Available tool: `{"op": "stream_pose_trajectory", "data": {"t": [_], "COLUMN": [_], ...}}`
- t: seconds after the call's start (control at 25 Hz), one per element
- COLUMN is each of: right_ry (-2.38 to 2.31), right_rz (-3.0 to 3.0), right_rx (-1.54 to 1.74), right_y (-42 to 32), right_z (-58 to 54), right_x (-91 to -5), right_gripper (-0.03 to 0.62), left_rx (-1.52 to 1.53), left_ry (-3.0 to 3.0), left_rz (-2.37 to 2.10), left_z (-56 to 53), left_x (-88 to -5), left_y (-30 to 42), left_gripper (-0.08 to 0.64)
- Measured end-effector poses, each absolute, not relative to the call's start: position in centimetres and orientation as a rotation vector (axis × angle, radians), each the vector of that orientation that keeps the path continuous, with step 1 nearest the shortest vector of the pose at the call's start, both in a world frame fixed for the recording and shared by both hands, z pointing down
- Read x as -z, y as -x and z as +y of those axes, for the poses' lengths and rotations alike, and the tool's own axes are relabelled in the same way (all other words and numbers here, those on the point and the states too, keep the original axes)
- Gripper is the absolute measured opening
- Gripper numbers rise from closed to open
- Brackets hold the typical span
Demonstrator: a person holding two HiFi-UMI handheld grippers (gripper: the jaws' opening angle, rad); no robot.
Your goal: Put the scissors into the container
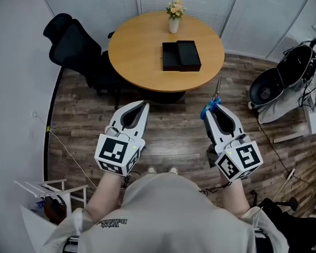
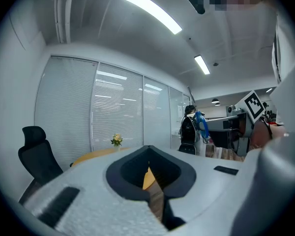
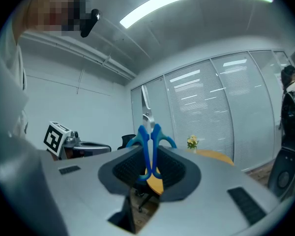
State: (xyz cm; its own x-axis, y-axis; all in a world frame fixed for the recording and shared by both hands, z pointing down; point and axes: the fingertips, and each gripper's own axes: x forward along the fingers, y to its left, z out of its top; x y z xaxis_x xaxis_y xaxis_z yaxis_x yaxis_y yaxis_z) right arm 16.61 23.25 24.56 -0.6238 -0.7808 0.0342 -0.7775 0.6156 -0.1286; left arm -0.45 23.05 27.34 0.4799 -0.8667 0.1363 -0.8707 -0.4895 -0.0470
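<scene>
Blue-handled scissors (image 1: 215, 98) (image 3: 148, 136) stick out of my right gripper (image 1: 211, 112) (image 3: 150, 168), which is shut on their handles; the blades point away toward the table. The black open container (image 1: 181, 56) lies on the round wooden table (image 1: 142, 46), well ahead of both grippers. My left gripper (image 1: 138, 109) (image 2: 150, 178) is shut with nothing in it, level with the right one, over the floor. The left gripper view also catches the scissors (image 2: 201, 123) in the right gripper off to its right.
A small vase of flowers (image 1: 175, 15) stands at the table's far edge. A black office chair (image 1: 76, 49) sits left of the table. At right are a dark bag on a seat (image 1: 276, 83) and a person's sleeve. A white rack (image 1: 47, 191) stands at lower left.
</scene>
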Motion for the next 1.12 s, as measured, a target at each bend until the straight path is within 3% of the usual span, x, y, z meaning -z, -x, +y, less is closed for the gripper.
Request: {"op": "stream_pose_trajectory", "data": {"t": [1.12], "right_ry": [1.254], "right_rz": [2.874], "right_rx": [0.126], "right_y": [-23.2], "right_z": [23.0], "right_x": [-26.3], "right_gripper": [0.097], "left_rx": [-0.267], "left_ry": [-2.636], "left_rz": [-1.705], "left_z": [24.5], "left_x": [-28.2], "left_y": [-6.1], "left_gripper": [0.021]}}
